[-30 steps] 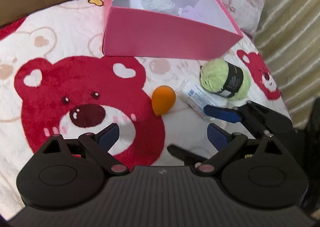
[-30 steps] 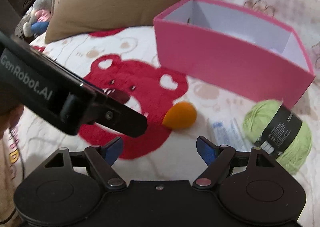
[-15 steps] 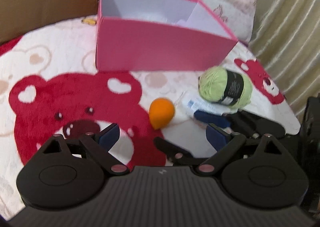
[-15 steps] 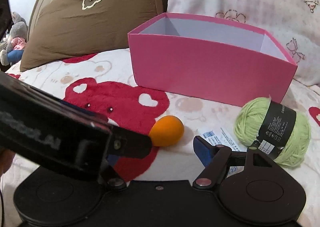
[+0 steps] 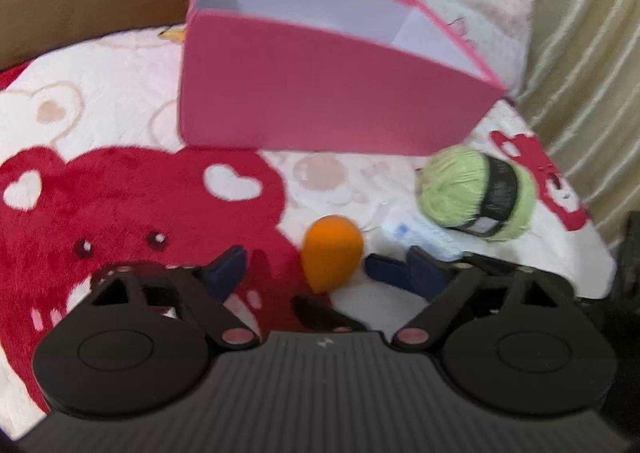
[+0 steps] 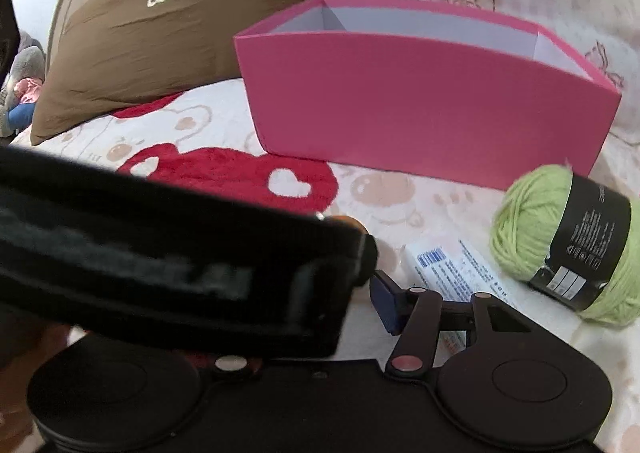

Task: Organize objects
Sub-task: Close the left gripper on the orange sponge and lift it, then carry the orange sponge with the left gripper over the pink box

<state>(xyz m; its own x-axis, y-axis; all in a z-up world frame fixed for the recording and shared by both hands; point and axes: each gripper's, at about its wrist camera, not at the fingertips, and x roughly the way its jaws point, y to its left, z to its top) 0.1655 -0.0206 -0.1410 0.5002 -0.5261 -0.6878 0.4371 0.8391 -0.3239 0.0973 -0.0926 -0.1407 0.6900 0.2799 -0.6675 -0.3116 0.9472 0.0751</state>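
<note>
Left gripper [image 5: 324, 265] low over blanket [image 5: 120, 101], jaws just closing in, orange sponge [image 5: 331, 258] between them, pads not yet pressing it. Right gripper [image 5: 394, 271] crosses close beside; jaws also just narrowing. One blue pad shows by sachet [image 6: 452, 273]; other hidden behind left gripper's black body, so can't tell if anything gripped. Green yarn ball [image 6: 560, 241] lies on blanket just beside sachet. Pink box [image 6: 420, 113] stands open behind them. Brown pillow [image 6: 152, 33] at back left.
</note>
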